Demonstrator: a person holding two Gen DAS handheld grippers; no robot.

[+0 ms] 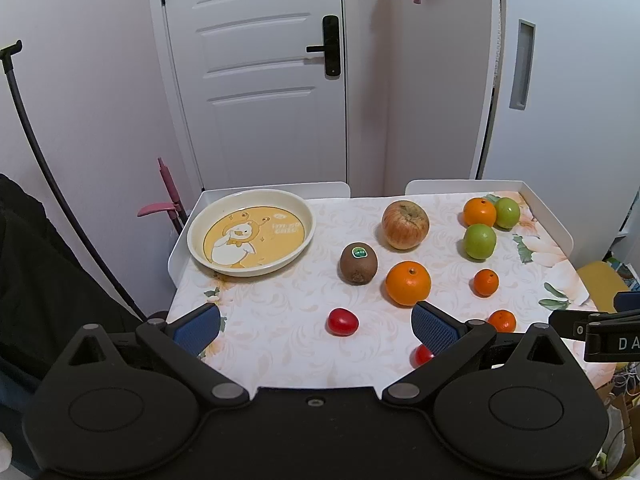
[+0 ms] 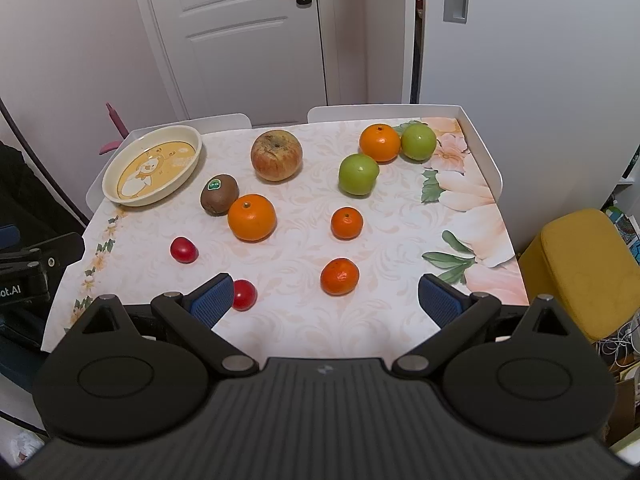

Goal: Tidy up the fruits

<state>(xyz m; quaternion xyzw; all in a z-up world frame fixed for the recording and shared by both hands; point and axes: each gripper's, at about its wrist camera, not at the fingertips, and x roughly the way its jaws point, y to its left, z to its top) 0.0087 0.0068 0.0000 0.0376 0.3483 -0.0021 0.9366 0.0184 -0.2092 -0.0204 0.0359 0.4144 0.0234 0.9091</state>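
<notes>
A cream plate (image 1: 192,236) (image 2: 110,184) with a duck picture sits empty at the table's far left. Fruits lie loose on the table: an apple (image 1: 405,224) (image 2: 276,155), a kiwi (image 1: 358,263) (image 2: 219,194), a large orange (image 1: 408,282) (image 2: 251,217), two small mandarins (image 2: 346,223) (image 2: 339,276), an orange (image 2: 379,142) between two green apples (image 2: 358,174) (image 2: 418,141), and two cherry tomatoes (image 1: 342,321) (image 2: 183,249) (image 2: 243,294). My left gripper (image 1: 316,326) is open and empty above the near edge. My right gripper (image 2: 325,300) is open and empty, near a mandarin.
The table (image 2: 400,240) has a floral cloth and a raised white rim (image 2: 486,160). A yellow stool (image 2: 580,272) stands to the right. A white door (image 1: 256,80) is behind. A black pole (image 1: 36,152) and dark fabric are on the left.
</notes>
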